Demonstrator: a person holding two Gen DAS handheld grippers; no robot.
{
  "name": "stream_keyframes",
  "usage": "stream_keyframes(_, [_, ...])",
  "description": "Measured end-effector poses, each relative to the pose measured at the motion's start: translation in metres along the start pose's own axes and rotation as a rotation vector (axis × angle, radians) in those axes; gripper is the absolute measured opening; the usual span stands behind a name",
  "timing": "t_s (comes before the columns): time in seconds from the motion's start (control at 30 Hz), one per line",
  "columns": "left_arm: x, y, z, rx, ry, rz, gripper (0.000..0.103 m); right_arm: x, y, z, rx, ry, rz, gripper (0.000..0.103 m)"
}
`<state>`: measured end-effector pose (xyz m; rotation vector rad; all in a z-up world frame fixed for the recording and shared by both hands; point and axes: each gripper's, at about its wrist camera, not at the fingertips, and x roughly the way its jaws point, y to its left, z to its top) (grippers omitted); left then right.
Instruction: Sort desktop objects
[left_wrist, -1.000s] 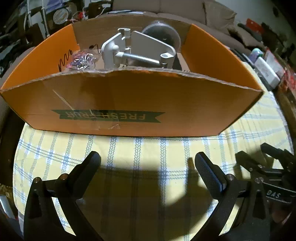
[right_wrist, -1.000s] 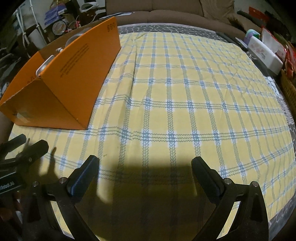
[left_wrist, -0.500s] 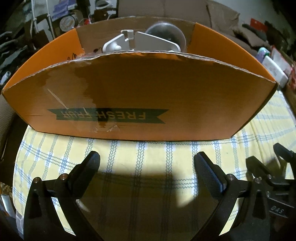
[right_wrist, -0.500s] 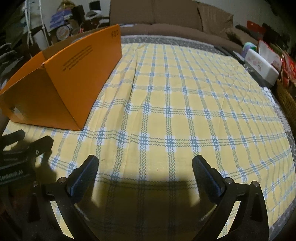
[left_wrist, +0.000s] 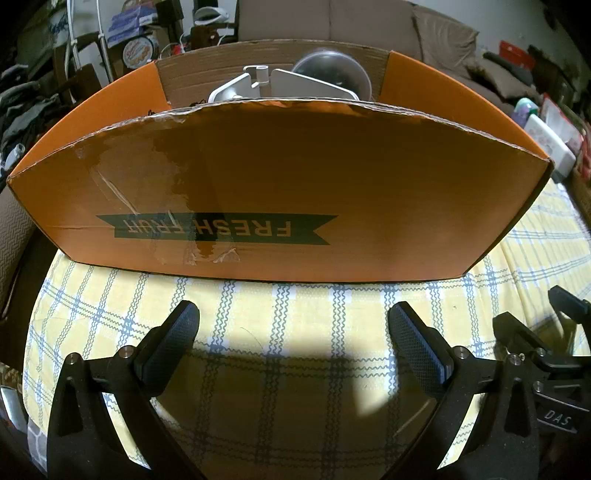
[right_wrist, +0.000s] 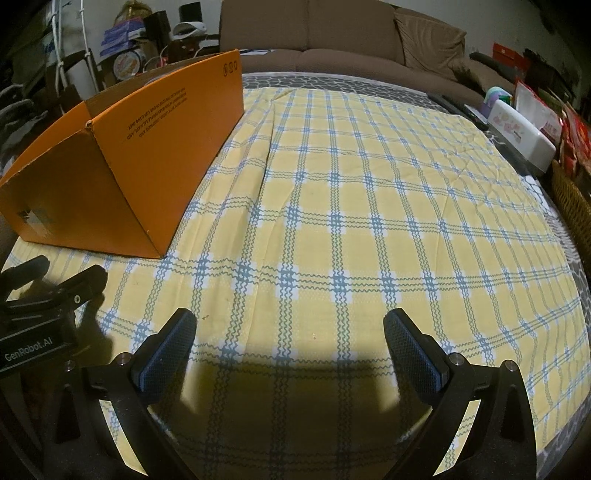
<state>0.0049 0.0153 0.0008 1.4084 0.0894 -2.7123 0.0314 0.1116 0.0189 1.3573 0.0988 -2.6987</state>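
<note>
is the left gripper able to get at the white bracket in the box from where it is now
Probably not directly: the left gripper sits low and open, with the orange box near wall between it and the white bracket. It would likely need to come over the rim.

Cluttered home living room: brown sofa (right_wrist: 332, 33), checked tablecloth (right_wrist: 369, 221).

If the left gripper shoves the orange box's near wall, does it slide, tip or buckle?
Orange cardboard box probably slides: wide, low and flat on the checked tablecloth, which may bunch. Its torn top edge suggests the wall flexes first. The white metal bracket inside adds some weight, so tipping seems unlikely.
</note>
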Motion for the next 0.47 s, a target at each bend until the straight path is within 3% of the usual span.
stream_keyframes(0.47, [-0.0030, -0.0010, -0.0008, -0.002, 0.000, -0.002, 0.103, 0.0001, 0.0003, -0.0001, 0.000, 0.000, 0.000, 0.103])
